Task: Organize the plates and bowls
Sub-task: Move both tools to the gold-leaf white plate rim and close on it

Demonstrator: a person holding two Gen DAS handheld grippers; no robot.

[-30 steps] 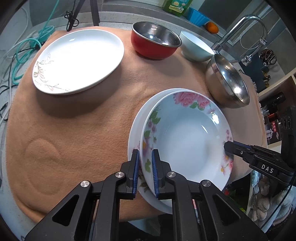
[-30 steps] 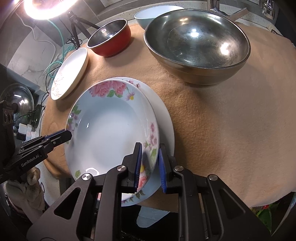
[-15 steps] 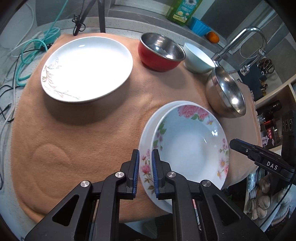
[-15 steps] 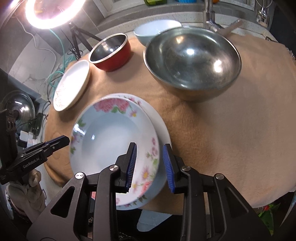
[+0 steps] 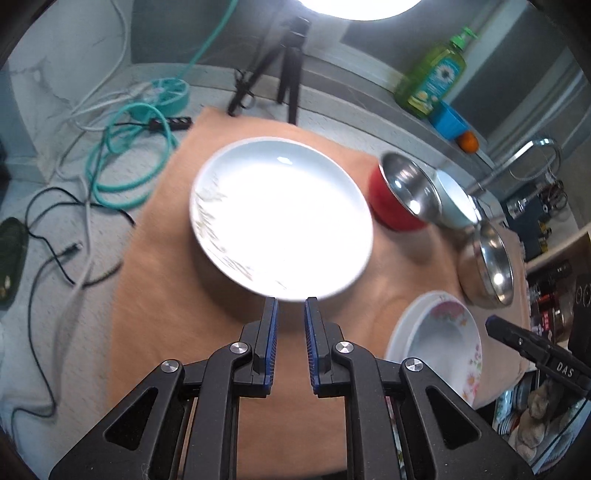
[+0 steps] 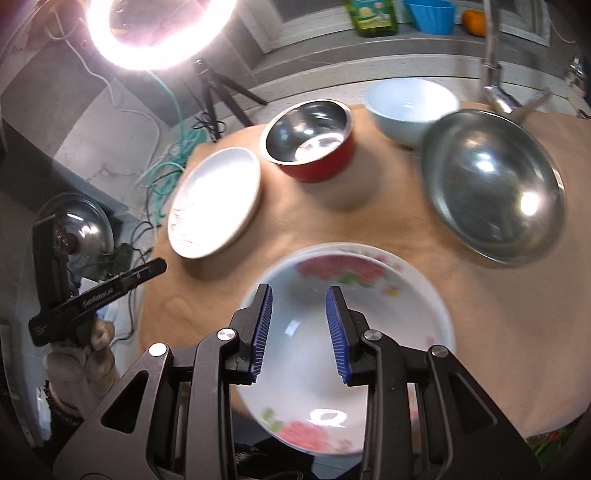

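A flowered deep plate (image 6: 343, 343) (image 5: 448, 339) rests stacked on a plain white plate (image 5: 402, 328) on the peach cloth. My right gripper (image 6: 298, 293) is open and empty above its near side. A white plate with a leaf pattern (image 5: 282, 219) (image 6: 214, 201) lies at the left. My left gripper (image 5: 290, 304) is open and empty just before that plate's near rim. A red bowl with a steel inside (image 6: 312, 142) (image 5: 404, 194), a pale blue bowl (image 6: 410, 105) (image 5: 454, 203) and a large steel bowl (image 6: 493, 184) (image 5: 487, 264) stand behind.
The peach cloth (image 5: 166, 295) covers the table. Cables (image 5: 122, 158) and a tripod (image 5: 284, 70) lie beyond its far left edge. A ring light (image 6: 159, 26), a green soap bottle (image 5: 432, 81), a blue cup (image 6: 430, 14), an orange (image 6: 474, 22) and a faucet (image 6: 495, 66) stand at the back.
Both grippers let go of the flowered plate and opened. My left gripper swung left and now faces the leaf-pattern plate. My right gripper pulled back and up over the flowered plate.
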